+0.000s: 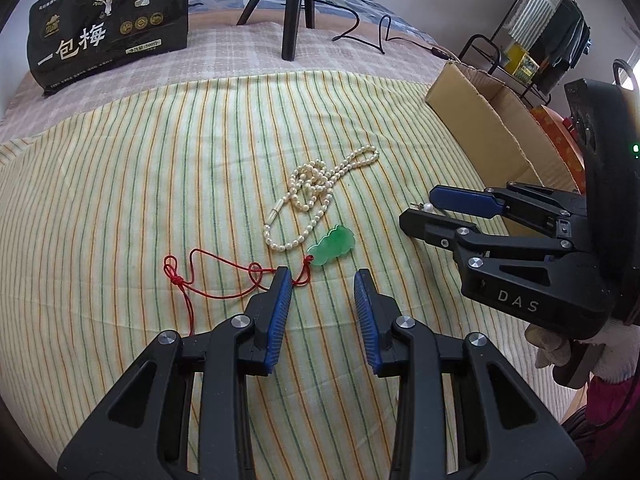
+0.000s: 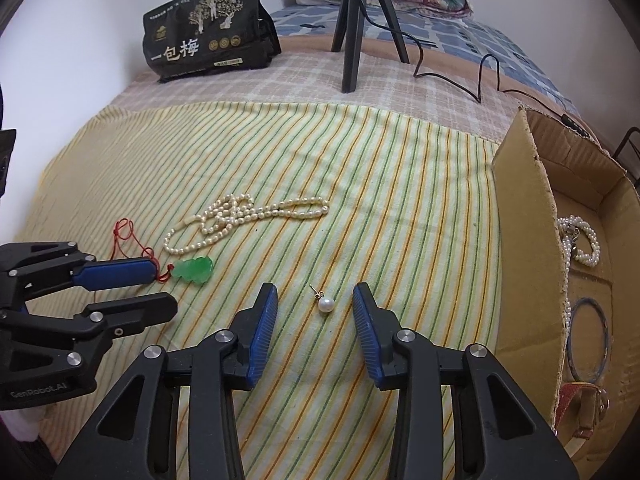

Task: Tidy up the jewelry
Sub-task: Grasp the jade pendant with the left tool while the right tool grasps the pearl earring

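Note:
A green jade pendant (image 1: 332,245) (image 2: 192,270) on a red cord (image 1: 208,276) lies on the striped cloth, just beyond my left gripper (image 1: 322,276), whose jaws stand open with only cloth between them. A tangled pearl necklace (image 1: 320,188) (image 2: 244,216) lies past the pendant. In the right wrist view a pearl stud earring (image 2: 325,304) rests between the tips of my right gripper (image 2: 314,294), untouched by the open blue pads. From the left wrist view the right gripper (image 1: 418,208) hovers at the right, by the earring (image 1: 429,208).
An open cardboard box (image 2: 520,216) at the right holds a pearl bracelet (image 2: 580,240), a bangle (image 2: 588,344) and a strap. A black snack bag (image 2: 208,32), a tripod (image 2: 356,28) and a cable (image 2: 460,76) stand at the back. A gloved hand (image 1: 568,348) holds the right gripper.

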{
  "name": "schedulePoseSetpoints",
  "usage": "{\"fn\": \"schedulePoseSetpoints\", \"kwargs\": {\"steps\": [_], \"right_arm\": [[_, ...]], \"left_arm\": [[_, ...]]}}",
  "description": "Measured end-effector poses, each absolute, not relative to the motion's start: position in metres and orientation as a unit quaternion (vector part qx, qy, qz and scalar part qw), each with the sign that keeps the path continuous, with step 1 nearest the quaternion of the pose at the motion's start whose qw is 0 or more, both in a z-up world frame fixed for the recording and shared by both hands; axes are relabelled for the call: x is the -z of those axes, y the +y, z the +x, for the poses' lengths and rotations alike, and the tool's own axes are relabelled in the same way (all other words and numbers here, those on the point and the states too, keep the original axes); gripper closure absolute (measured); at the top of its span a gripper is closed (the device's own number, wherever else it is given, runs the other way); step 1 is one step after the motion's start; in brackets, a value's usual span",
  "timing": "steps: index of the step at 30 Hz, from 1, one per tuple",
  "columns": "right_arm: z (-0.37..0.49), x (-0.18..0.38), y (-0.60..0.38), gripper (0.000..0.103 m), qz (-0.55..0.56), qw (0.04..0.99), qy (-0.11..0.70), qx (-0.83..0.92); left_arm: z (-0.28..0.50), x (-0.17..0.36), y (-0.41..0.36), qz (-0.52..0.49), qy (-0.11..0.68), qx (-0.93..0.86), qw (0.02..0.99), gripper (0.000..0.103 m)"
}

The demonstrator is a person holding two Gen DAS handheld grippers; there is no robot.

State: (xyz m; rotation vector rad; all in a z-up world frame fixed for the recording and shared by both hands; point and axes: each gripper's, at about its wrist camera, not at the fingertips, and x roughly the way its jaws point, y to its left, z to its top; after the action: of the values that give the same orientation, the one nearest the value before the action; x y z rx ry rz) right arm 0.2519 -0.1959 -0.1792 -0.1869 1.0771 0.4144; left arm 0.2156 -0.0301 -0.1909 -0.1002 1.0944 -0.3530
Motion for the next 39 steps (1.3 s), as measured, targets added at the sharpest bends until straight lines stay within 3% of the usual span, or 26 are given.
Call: {"fn": "schedulePoseSetpoints", "kwargs": {"steps": [11,13,19,23,32,33,34,39], "right_arm": [[0.254,0.181,-0.196,0.079,-0.091,0.834,0.508,-0.193],[0.254,0.181,-0.197,0.08,-0.091,0.834,0.508,-0.193],[0.254,0.181,-0.198,0.081,-0.094,0.833,0.509,-0.194],[0.252,0.181,-0.198,0.093,-0.105,0.833,0.509,-0.19],[0.252,0.18,-0.2,0.095,-0.103,0.833,0.509,-0.191],[0.252,0.18,-0.2,0.095,-0.103,0.833,0.509,-0.19],[0.252,0.18,-0.2,0.095,-0.103,0.833,0.509,-0.19],[0.251,0.178,-0.201,0.095,-0.099,0.835,0.507,-0.19]], "left_arm": [[0.223,0.193,-0.043,-0.039,0.512,0.168,0.841,0.072],[0.224,0.194,-0.047,-0.031,0.511,0.168,0.843,0.077],[0.225,0.19,-0.052,-0.023,0.505,0.168,0.846,0.077],[0.223,0.189,-0.06,0.001,0.501,0.175,0.847,0.077],[0.228,0.195,-0.066,0.014,0.498,0.165,0.851,0.078],[0.227,0.196,-0.068,0.021,0.496,0.162,0.853,0.088],[0.227,0.196,-0.07,0.031,0.493,0.159,0.855,0.091],[0.227,0.195,-0.068,0.025,0.491,0.152,0.857,0.092]]}}
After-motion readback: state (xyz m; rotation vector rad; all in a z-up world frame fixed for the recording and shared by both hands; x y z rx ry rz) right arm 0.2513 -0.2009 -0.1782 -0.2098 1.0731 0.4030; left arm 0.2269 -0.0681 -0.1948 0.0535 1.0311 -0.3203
